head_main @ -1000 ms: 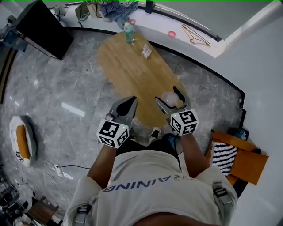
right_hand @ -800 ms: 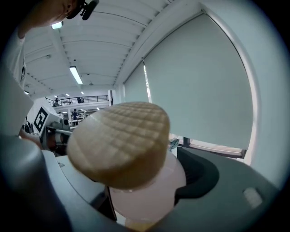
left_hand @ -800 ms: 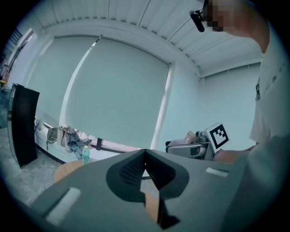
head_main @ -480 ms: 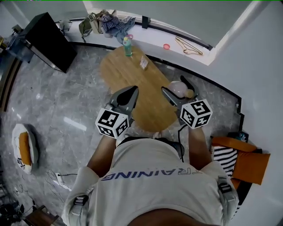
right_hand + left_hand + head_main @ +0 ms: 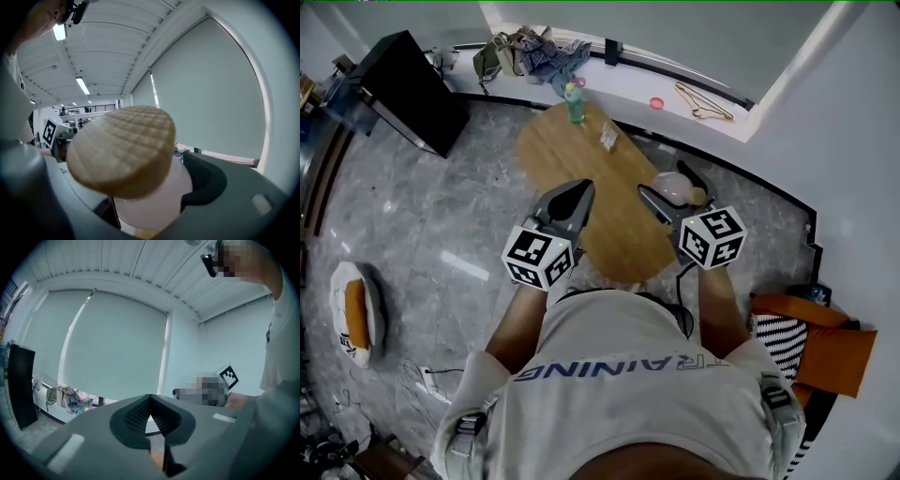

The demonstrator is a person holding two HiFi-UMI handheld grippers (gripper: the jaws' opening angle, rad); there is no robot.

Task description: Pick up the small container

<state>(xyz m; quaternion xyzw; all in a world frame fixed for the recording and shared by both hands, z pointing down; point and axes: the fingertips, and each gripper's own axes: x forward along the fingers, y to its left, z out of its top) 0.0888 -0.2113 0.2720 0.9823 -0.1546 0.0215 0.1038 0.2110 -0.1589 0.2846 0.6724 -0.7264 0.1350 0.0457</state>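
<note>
Pale pink container point(image 5: 154, 199), waffle-patterned tan lid point(image 5: 122, 150)

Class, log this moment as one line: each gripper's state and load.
left gripper: shut, empty | right gripper: shut on small container | status: container gripped

We see the small container point(image 5: 154, 201) as frosted pale pink plastic, smooth-sided, under a lid point(image 5: 122, 150) that looks like pale wood or cork, matt and scored in a grid. The left gripper point(image 5: 150, 399) is matt grey plastic with black ribbed pads point(image 5: 133, 416). The table point(image 5: 581, 159) shows smooth wood grain. The floor point(image 5: 412, 216) is glossy grey marble. Crumpled cloth point(image 5: 546, 54) lies on the far ledge point(image 5: 628, 77).
</note>
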